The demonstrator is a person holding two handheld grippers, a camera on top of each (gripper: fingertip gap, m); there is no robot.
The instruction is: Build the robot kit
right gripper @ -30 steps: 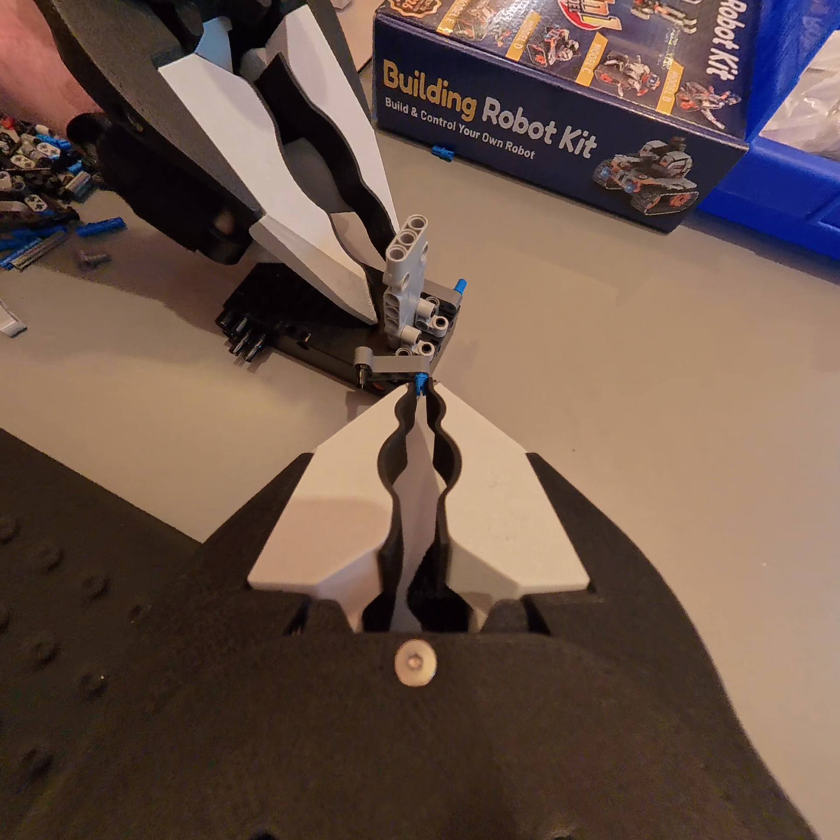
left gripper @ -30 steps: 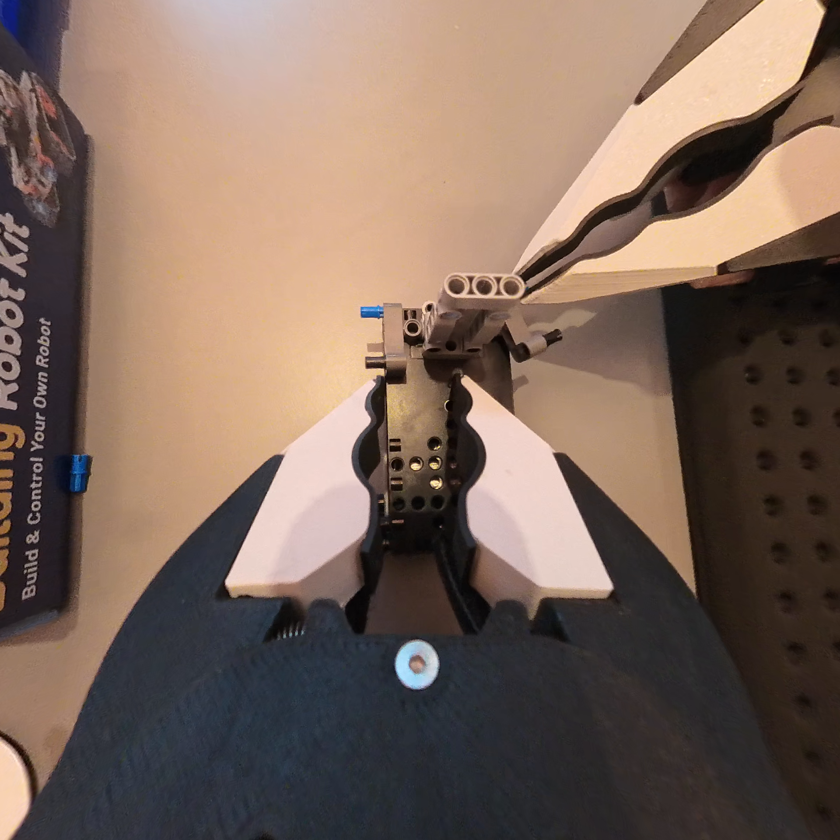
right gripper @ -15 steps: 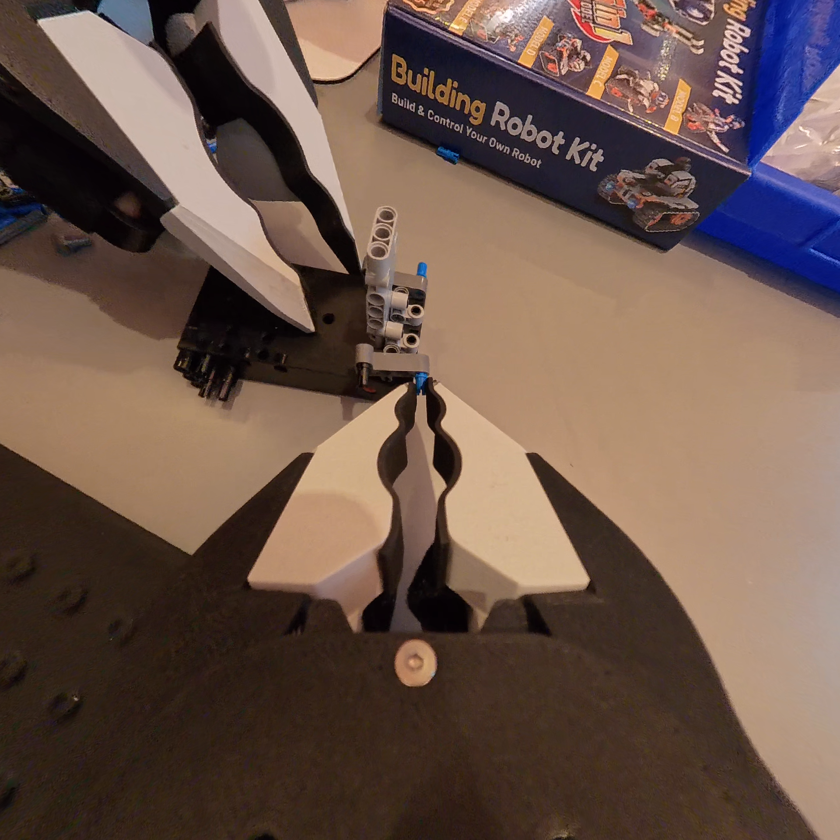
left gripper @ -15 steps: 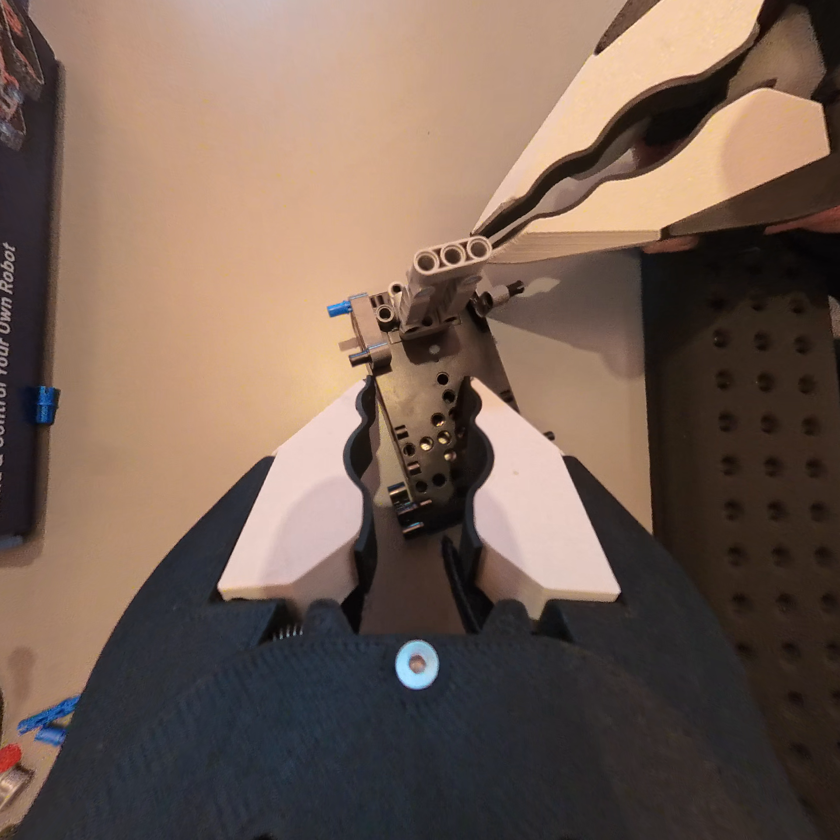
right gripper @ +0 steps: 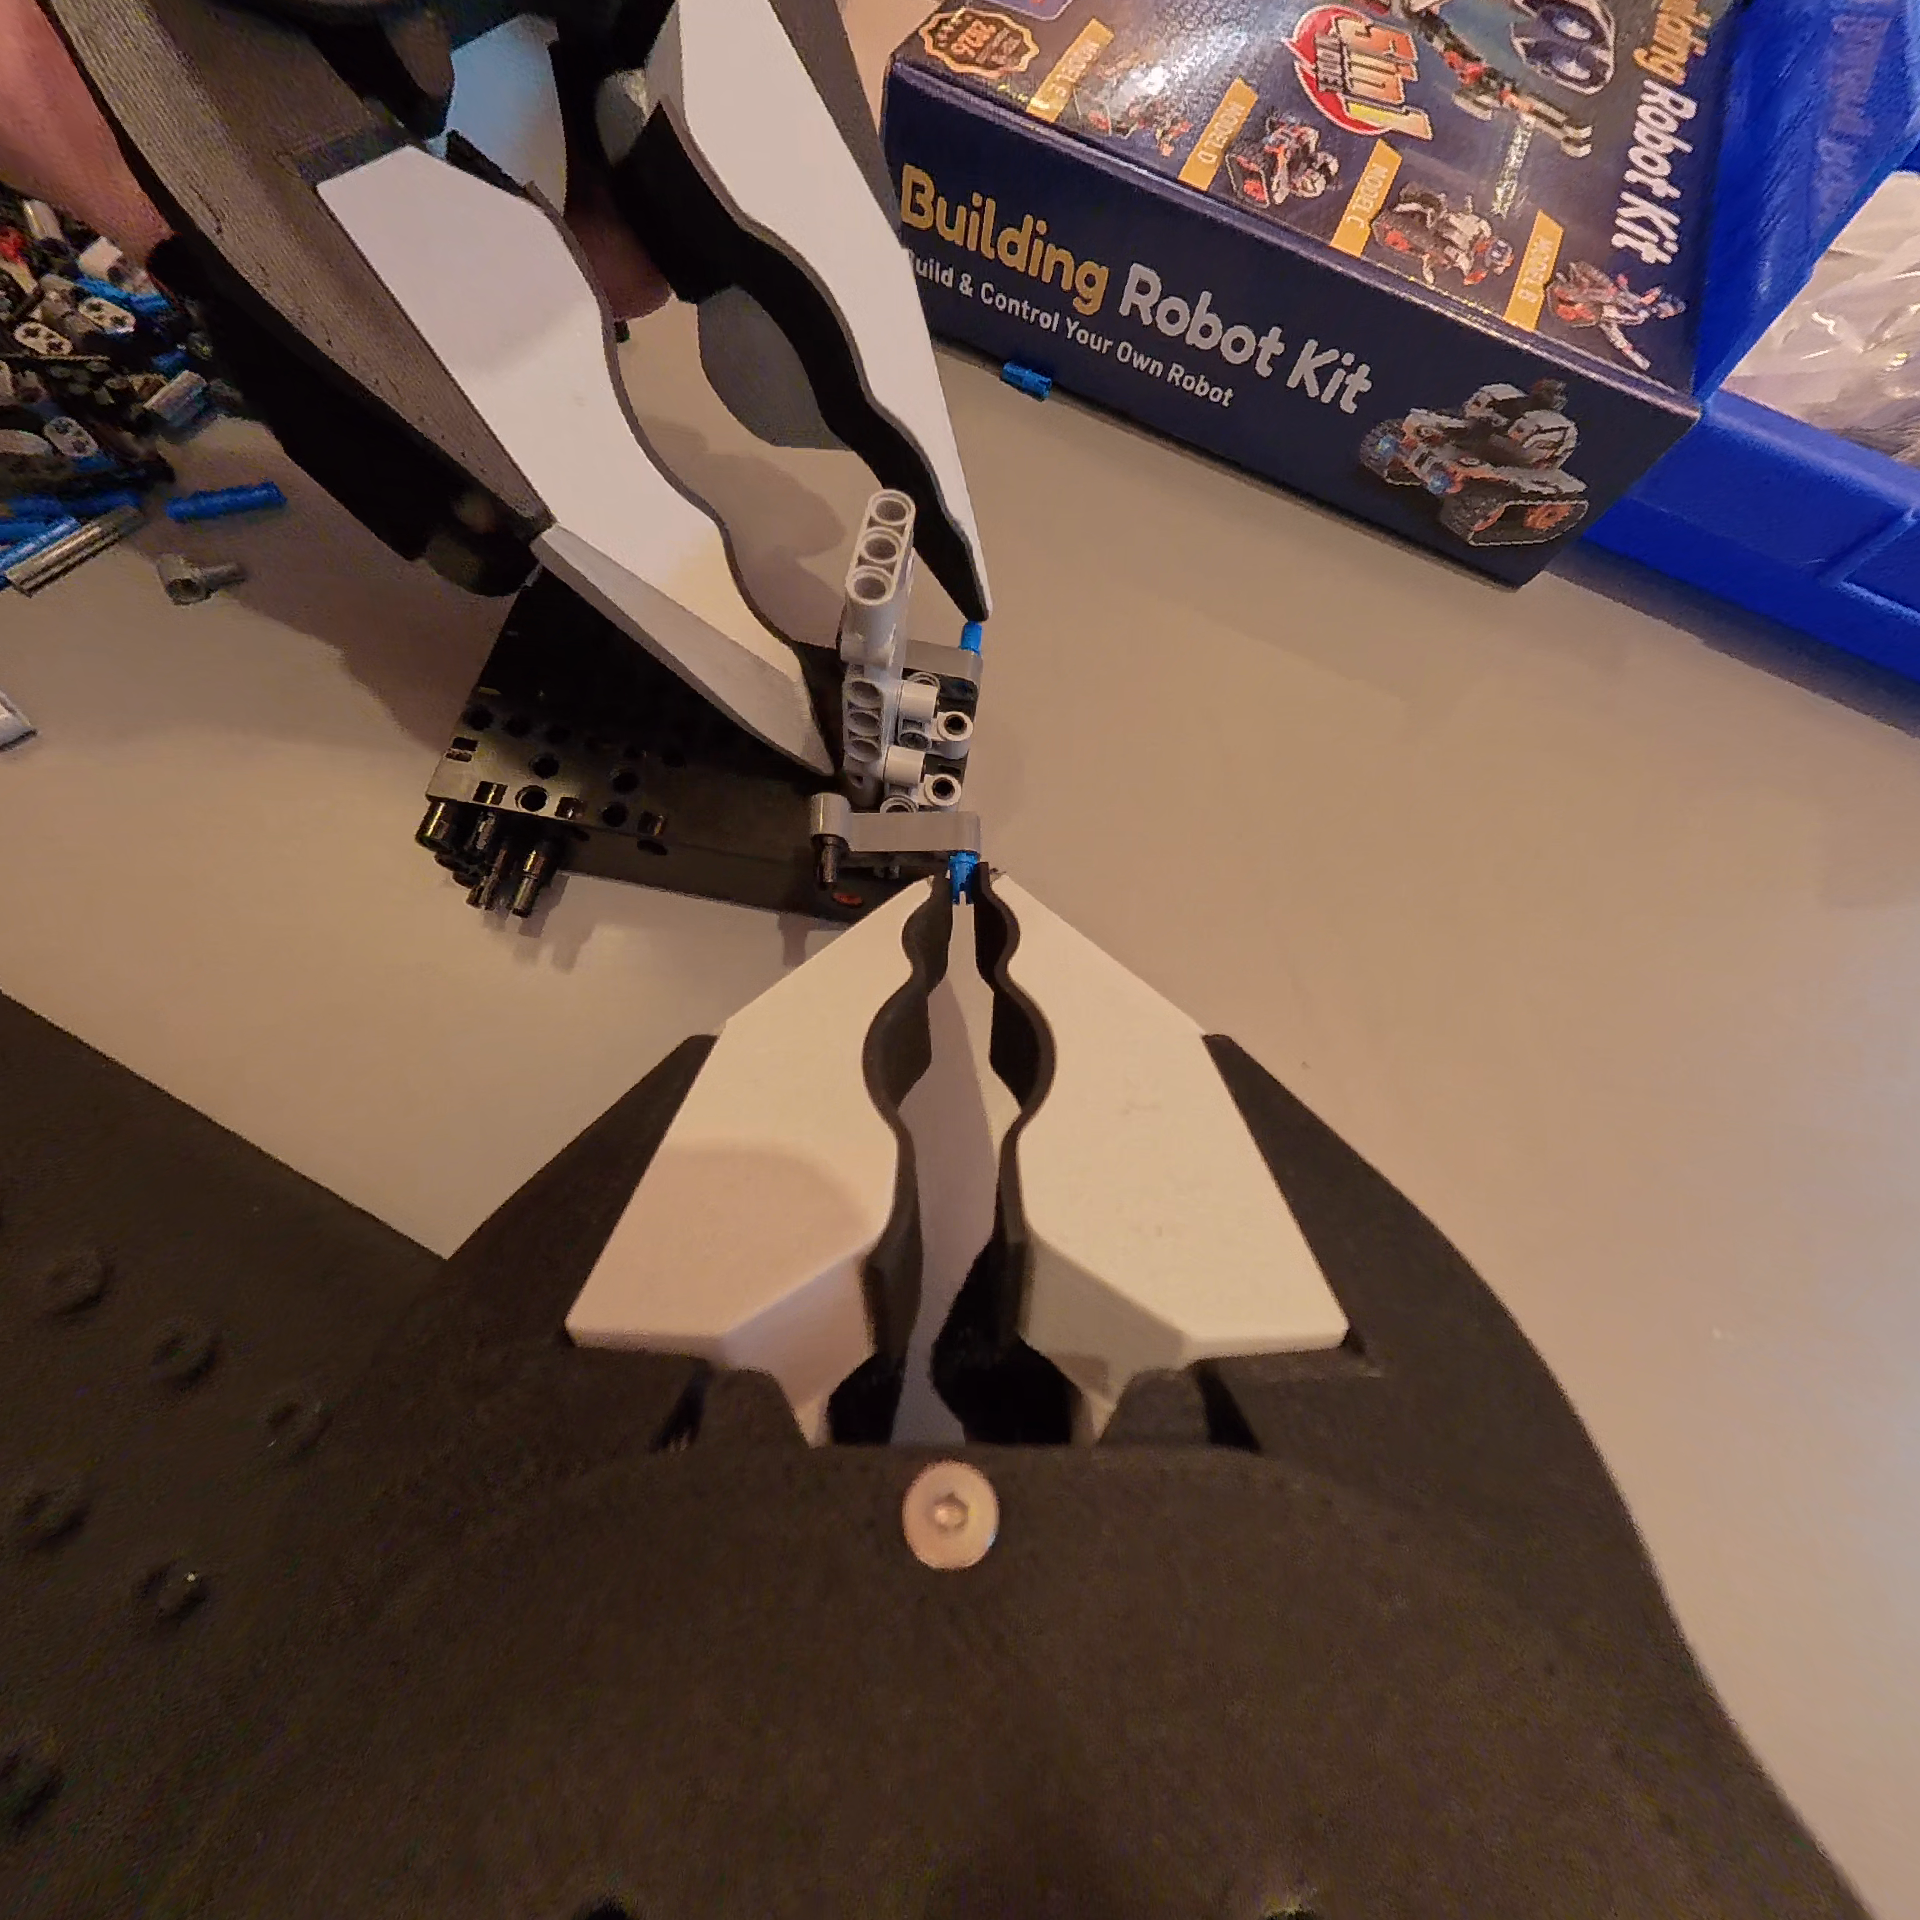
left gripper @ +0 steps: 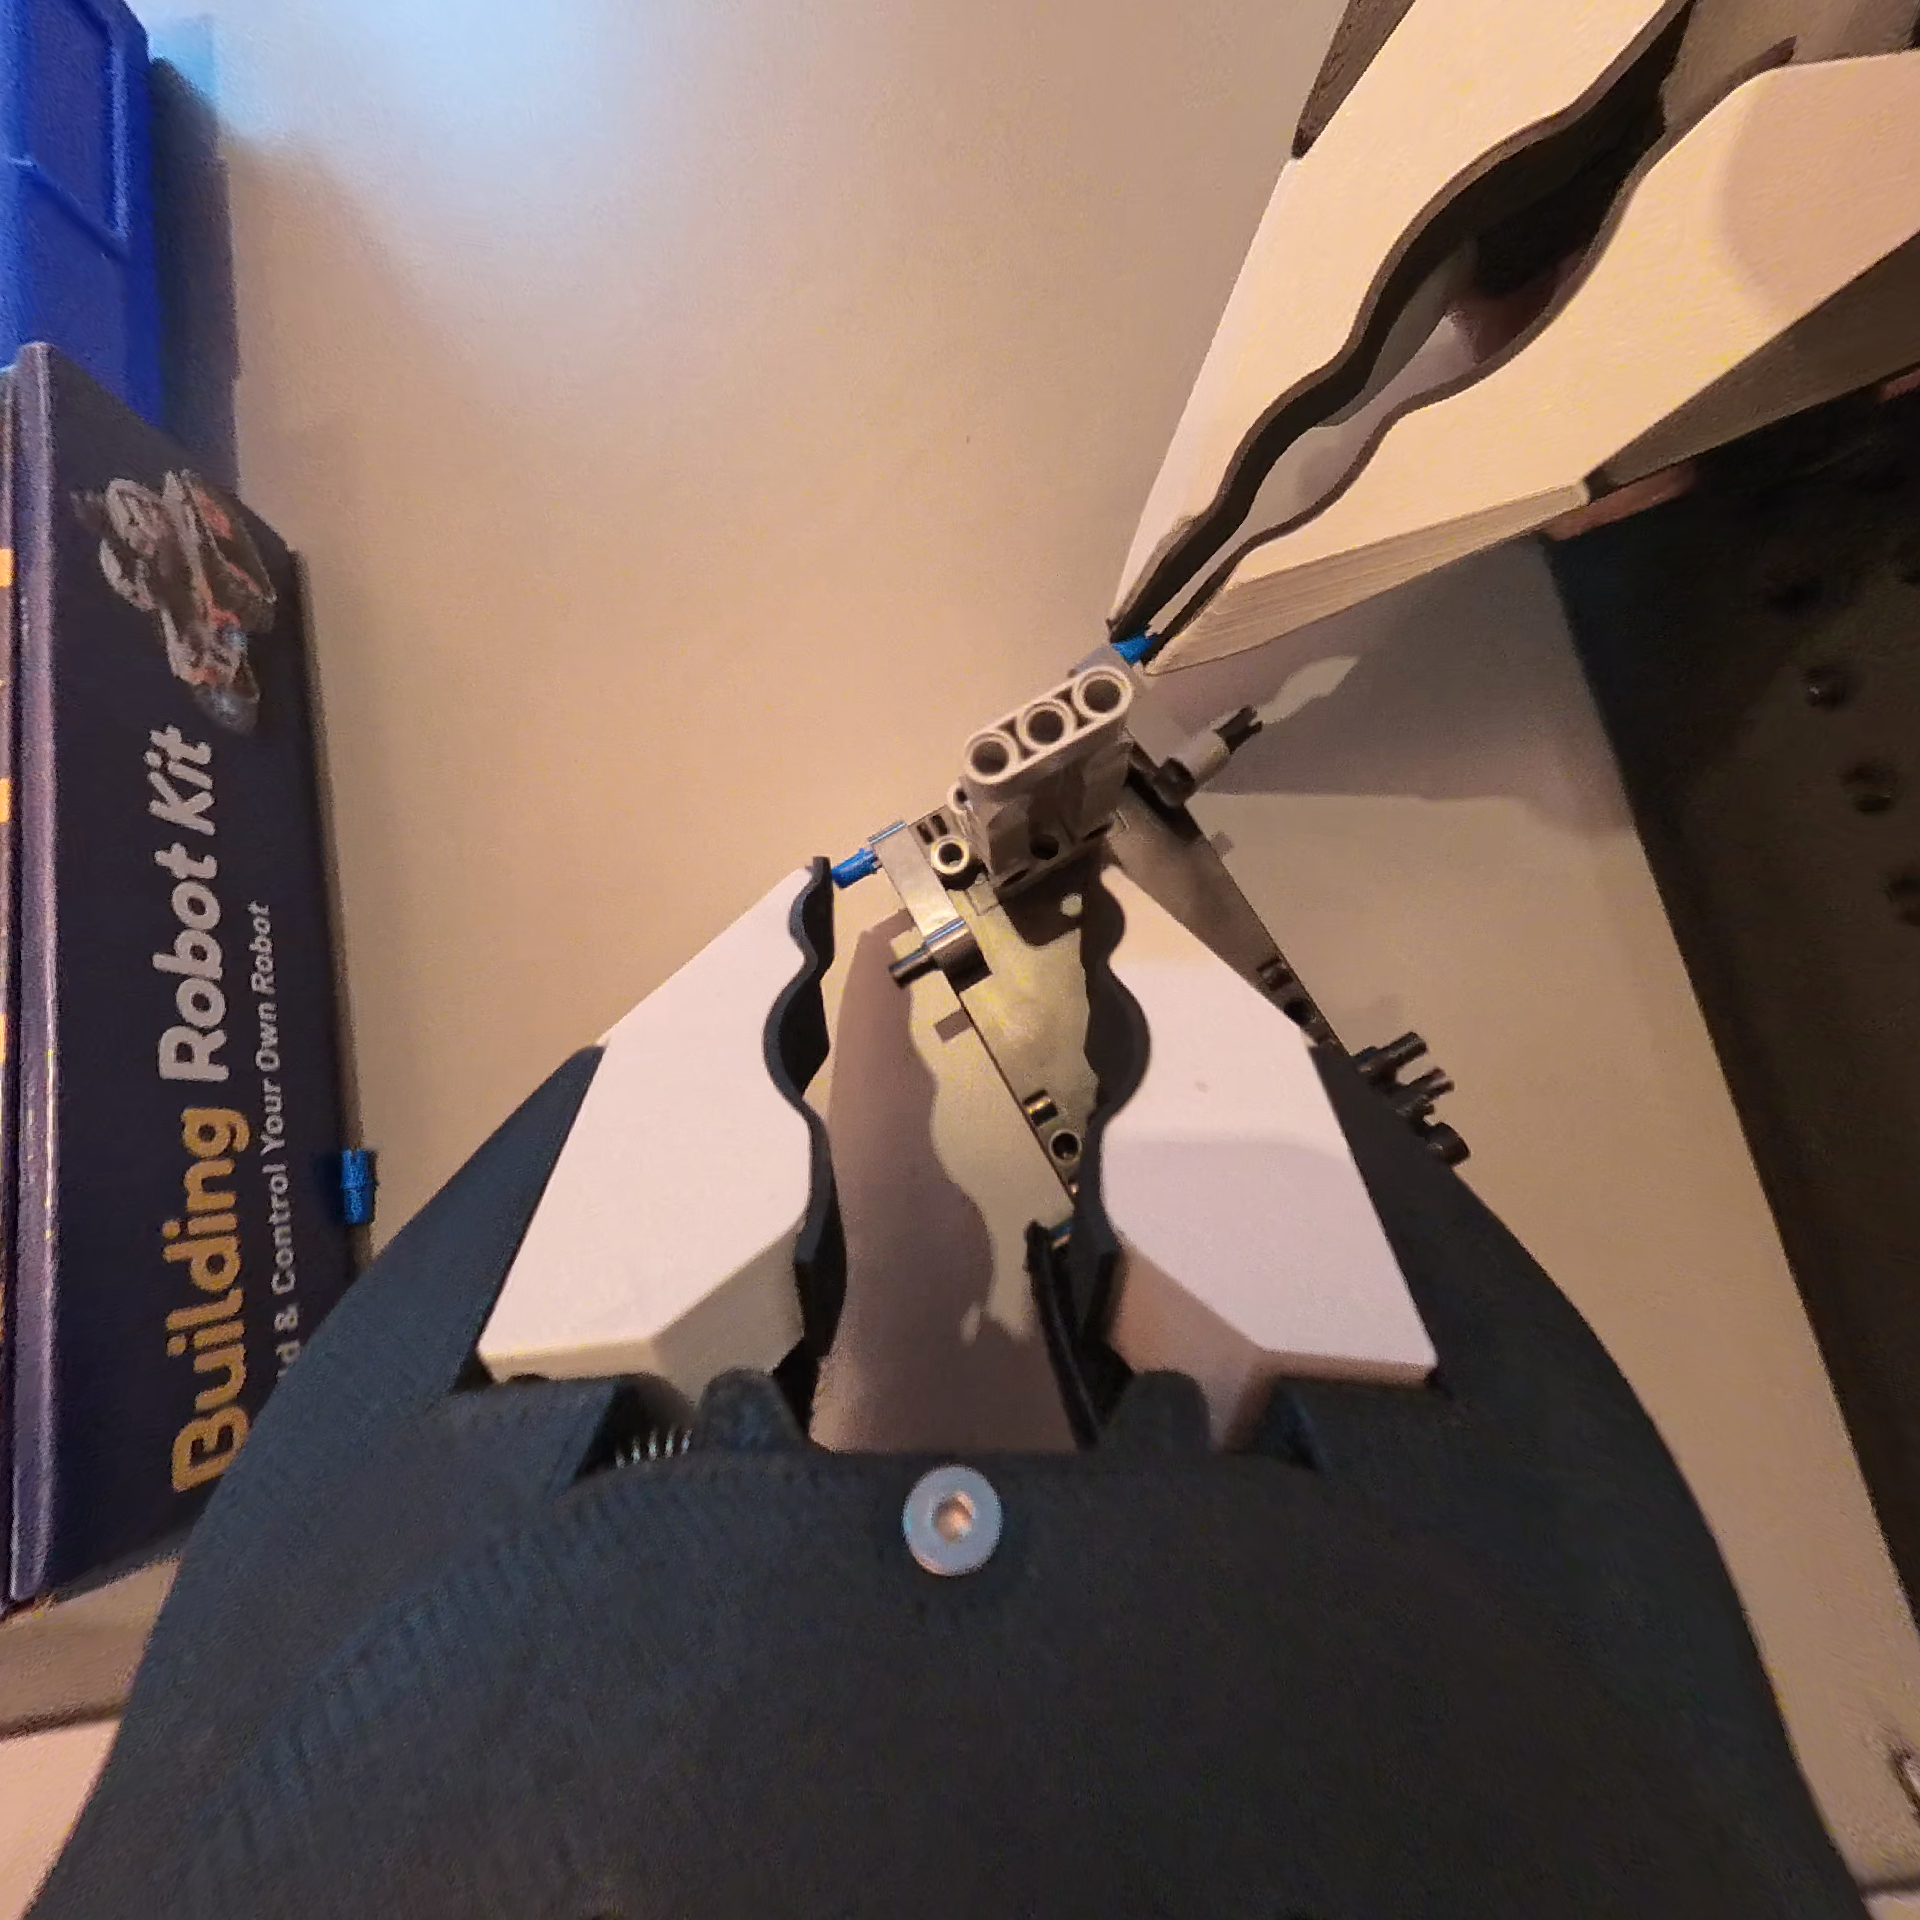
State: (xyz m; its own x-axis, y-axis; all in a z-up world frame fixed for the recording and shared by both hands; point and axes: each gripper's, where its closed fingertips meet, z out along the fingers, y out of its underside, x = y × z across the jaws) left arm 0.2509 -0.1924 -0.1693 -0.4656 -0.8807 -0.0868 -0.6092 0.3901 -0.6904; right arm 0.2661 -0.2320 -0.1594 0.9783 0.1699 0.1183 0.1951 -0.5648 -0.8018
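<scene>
Brick assembly (right gripper: 582,769): where is it, and how does it lie? (Student)

Flat on the table (right gripper: 1351,831), in front of the printed box (right gripper: 1247,260). Its black block runs lengthwise from a row of black pegs (right gripper: 488,862) to the end carrying the grey parts. There a three-hole beam (right gripper: 878,566) stands upright, and a flat grey beam (right gripper: 899,831) lies crosswise at its foot. (Tutor)

And the tongs? (Student)

The right gripper (right gripper: 964,883) has its jaws nearly together, pinching a blue pin (right gripper: 964,868) at the very tips. The pin's axis lines up with the fingers and points into the flat grey beam's end. The left gripper (left gripper: 966,883) is spread wide over the black block and holds nothing. One finger rests against the block's top; the other tip sits just beside a second blue pin (left gripper: 854,862) on the far side of the upright beam. (Tutor)

Anything else nearby? (Student)

A loose blue piece (right gripper: 1023,376) against the box, a blue bin (right gripper: 1818,416) beside the box, and a heap of loose parts (right gripper: 73,343) beyond the pegged end. (Tutor)
</scene>
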